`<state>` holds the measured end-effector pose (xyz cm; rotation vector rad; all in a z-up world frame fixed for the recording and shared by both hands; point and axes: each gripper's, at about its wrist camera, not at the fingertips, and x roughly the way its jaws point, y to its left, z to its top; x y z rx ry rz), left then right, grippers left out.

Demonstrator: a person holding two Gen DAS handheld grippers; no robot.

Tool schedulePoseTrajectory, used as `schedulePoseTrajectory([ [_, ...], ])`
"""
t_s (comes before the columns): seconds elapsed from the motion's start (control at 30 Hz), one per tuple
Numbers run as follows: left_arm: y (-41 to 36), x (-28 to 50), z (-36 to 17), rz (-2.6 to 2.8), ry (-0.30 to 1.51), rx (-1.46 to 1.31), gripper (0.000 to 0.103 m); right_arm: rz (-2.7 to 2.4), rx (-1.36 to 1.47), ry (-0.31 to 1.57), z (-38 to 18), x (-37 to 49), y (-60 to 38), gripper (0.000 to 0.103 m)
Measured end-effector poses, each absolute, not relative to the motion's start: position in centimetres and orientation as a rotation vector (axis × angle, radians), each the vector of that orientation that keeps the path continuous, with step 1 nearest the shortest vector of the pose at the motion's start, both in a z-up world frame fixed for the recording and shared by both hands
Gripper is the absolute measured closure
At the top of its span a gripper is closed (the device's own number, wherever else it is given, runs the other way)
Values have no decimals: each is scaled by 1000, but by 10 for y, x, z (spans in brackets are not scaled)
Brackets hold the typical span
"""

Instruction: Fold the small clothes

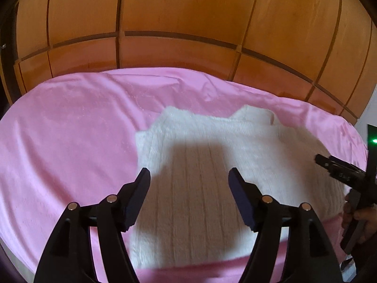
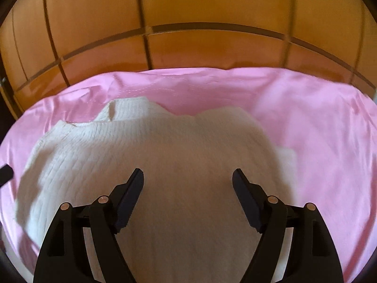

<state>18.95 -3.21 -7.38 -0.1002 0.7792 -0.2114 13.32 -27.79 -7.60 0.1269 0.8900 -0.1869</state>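
Both my left gripper (image 1: 189, 176) and right gripper (image 2: 187, 176) hover with fingers apart and empty over the white knitted sweater (image 1: 212, 165) lying on the pink bedsheet (image 1: 70, 141); folding appears pending, and next I need an edge grasp.

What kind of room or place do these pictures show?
Probably a bedroom at home. A white knit sweater lies on a pink sheet spread like bedding over a soft surface, and tall wooden panels, likely wardrobe doors, stand right behind it. Both grippers are open above the sweater.
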Motion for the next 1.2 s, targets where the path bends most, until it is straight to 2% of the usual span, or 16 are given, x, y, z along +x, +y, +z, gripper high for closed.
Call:
schedulePoseTrajectory([
  [0.37, -22, 167, -84, -185, 793, -115, 31, -318, 253, 889, -71, 52, -328, 26],
  [0.73, -5, 157, -87, -161, 800, -126, 29, -338, 274, 911, -74, 30, -338, 26],
  [0.8, 5, 155, -90, -151, 804, -151, 29, -330, 281, 910, -74, 25, -340, 21],
  [0.87, 16, 152, -95, -143, 817, -176, 29, -322, 298, 902, -74, 18, -343, 21],
  [1.13, 42, 128, -124, -269, 866, -332, 30, -229, 361, 911, -86, 2, -349, 21],
  [1.2, 43, 127, -132, -280, 889, -367, 35, -221, 351, 922, -92, 4, -346, 26],
])
